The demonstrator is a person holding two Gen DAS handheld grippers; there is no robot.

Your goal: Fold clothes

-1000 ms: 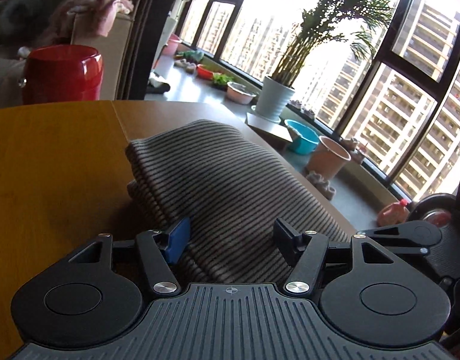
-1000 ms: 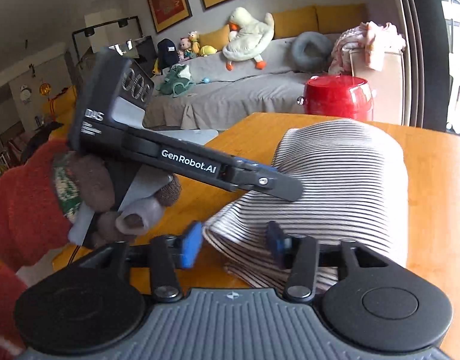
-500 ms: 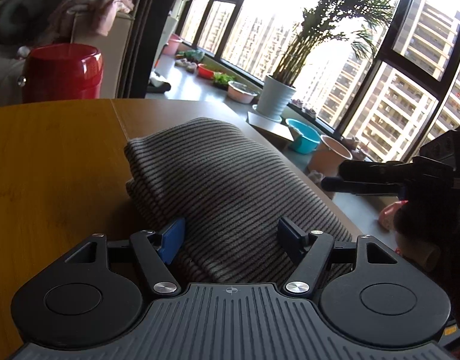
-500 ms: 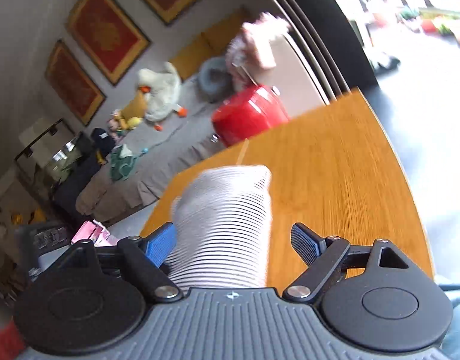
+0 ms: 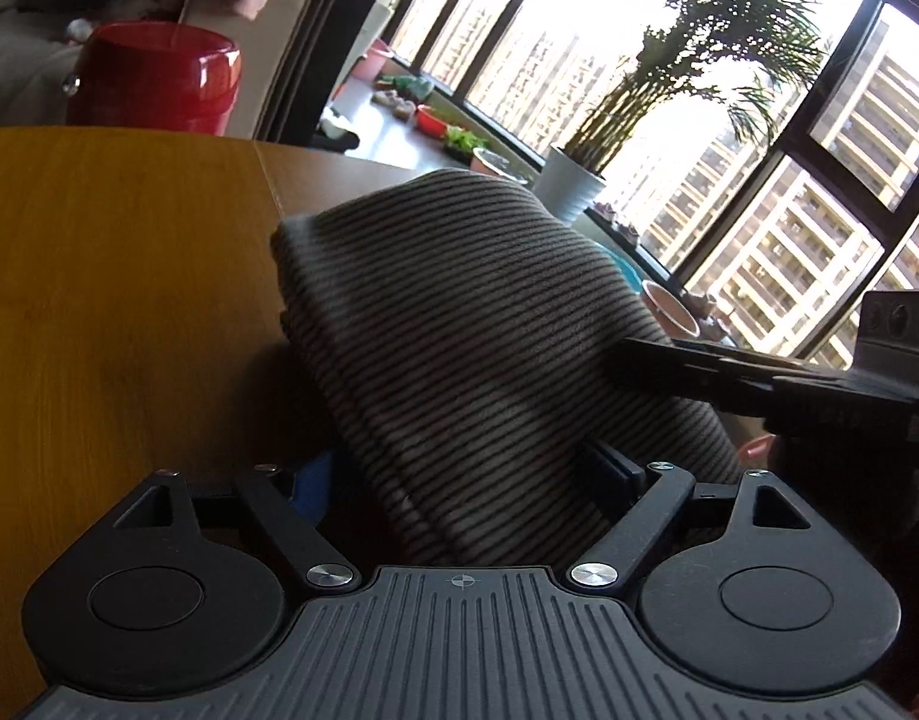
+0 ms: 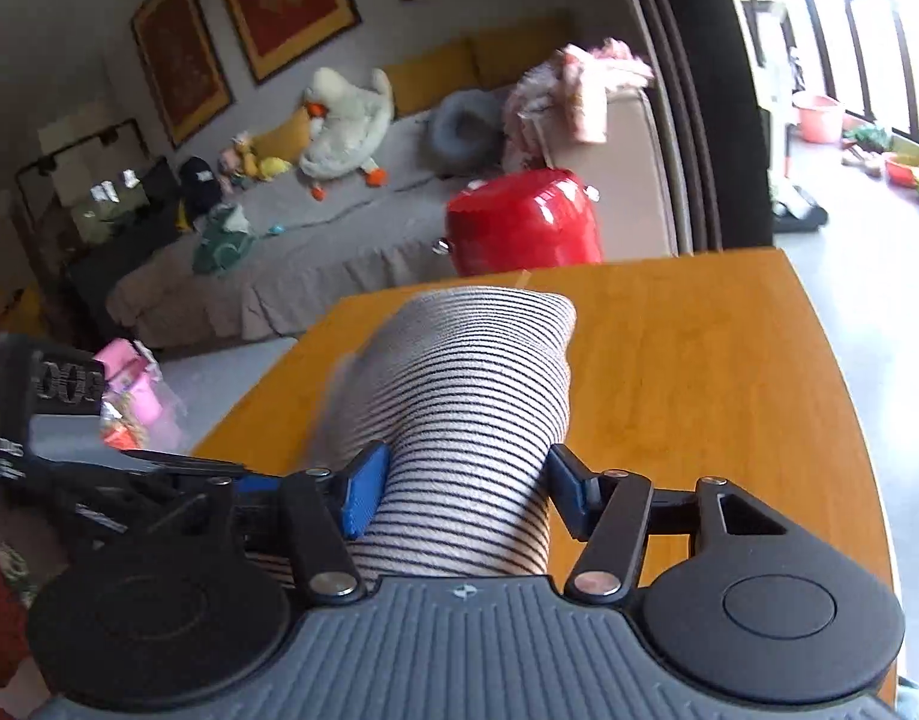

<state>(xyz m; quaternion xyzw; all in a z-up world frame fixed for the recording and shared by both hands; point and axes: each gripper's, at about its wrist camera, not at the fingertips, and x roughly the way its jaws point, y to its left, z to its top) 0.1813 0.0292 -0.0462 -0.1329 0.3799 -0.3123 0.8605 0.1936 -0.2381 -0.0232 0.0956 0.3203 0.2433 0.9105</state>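
A folded striped garment (image 5: 459,324) lies bundled on the wooden table (image 5: 111,276). In the left wrist view its near end rises between the fingers of my left gripper (image 5: 465,474), which stand wide apart around the cloth. In the right wrist view the same garment (image 6: 477,396) runs between the blue pads (image 6: 360,495) of my right gripper (image 6: 459,492), which are apart on either side of the bundle and touch its sides. The right gripper's body (image 5: 819,384) shows at the right in the left wrist view.
A red pot (image 6: 525,222) stands past the table's far edge, also in the left wrist view (image 5: 153,84). A sofa with a plush duck (image 6: 345,120) lies beyond. Windows, a potted palm (image 5: 573,186) and bowls are at the right. The table edge (image 6: 849,396) is close on the right.
The right gripper has swung round from the garment's corner to straddle its near end. The garment's near end has risen between the left fingers, and the left gripper has tilted.
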